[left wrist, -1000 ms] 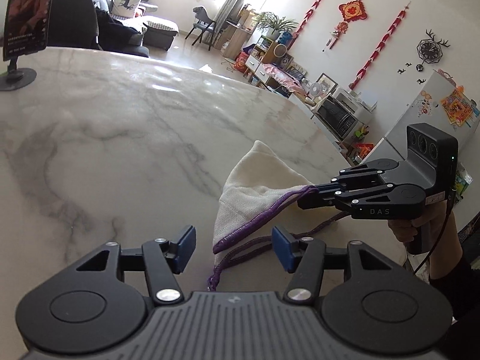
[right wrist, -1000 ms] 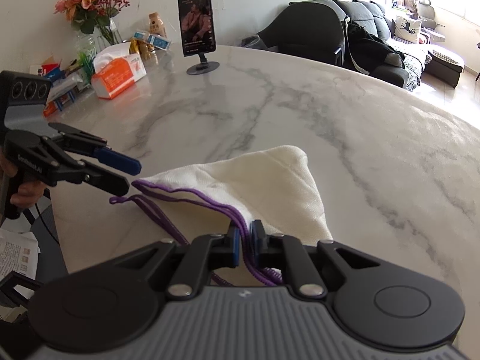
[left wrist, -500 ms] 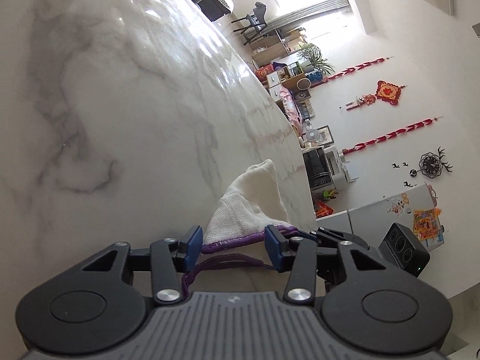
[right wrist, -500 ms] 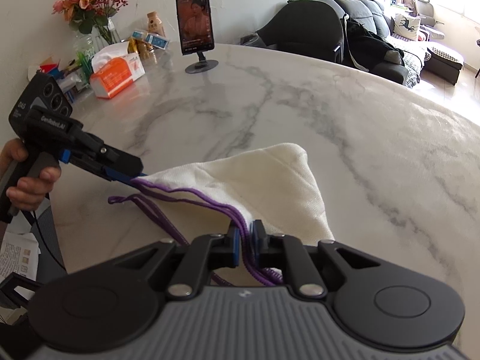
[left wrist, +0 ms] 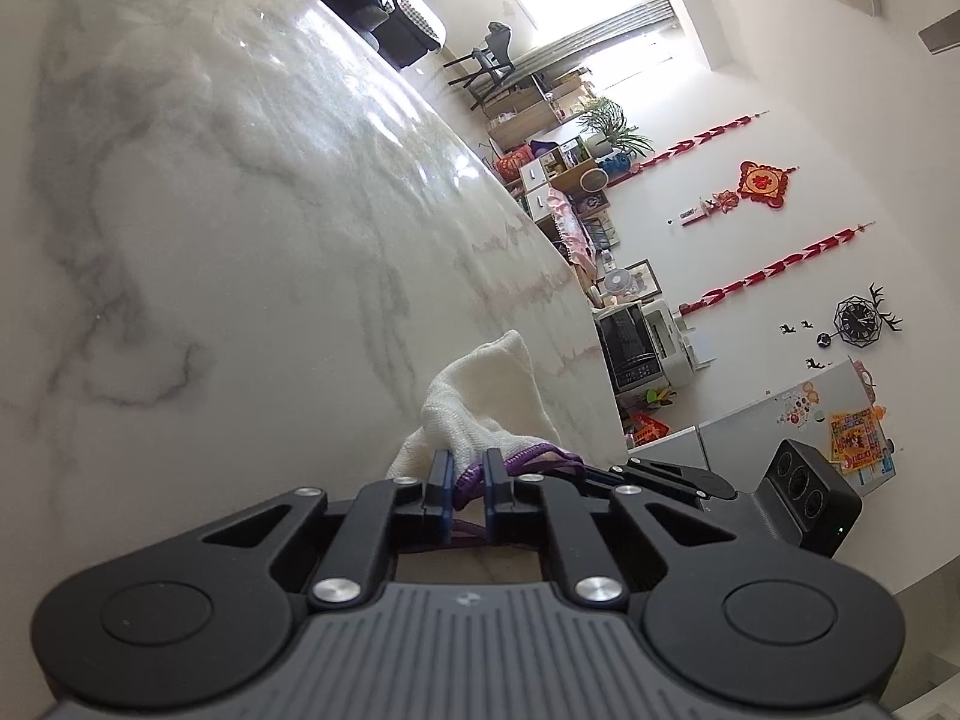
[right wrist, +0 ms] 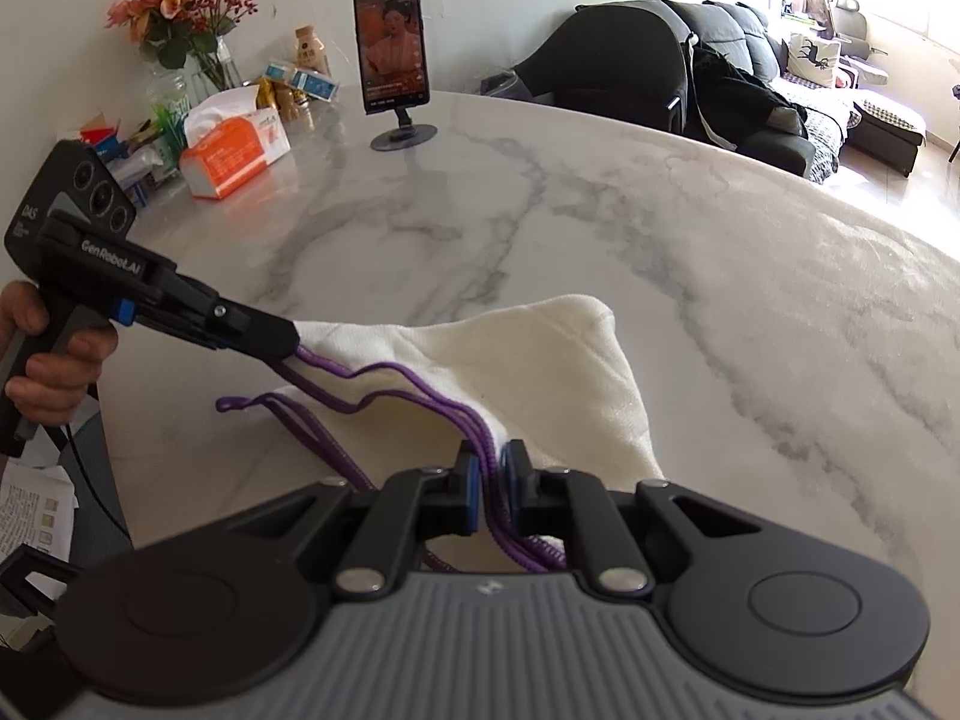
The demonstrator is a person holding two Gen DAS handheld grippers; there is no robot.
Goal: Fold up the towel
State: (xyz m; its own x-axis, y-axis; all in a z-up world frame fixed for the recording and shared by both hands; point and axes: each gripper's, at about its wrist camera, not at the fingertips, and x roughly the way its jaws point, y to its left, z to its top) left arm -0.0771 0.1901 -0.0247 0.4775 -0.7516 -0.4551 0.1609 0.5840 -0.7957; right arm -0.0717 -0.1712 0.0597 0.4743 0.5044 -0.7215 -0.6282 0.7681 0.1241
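Observation:
A cream towel with a purple hem lies bunched on the marble table, its near edge lifted. My left gripper is closing its jaws, and the pads pinch the purple hem at the towel's left corner; from the right wrist view that left gripper reaches in from the left. My right gripper is shut on the purple hem at the other near corner. In the left wrist view the right gripper shows just beyond my left fingers. Loose purple hem loops sag between the two grips.
A phone on a stand, an orange tissue box, flowers in a vase and small bottles stand at the table's far left. A hand holds the left gripper's handle off the table's near edge. A dark sofa sits behind.
My left gripper rolled, moved in onto the towel's purple hem and its jaws came together on it. The right gripper stayed put, still shut on the hem.

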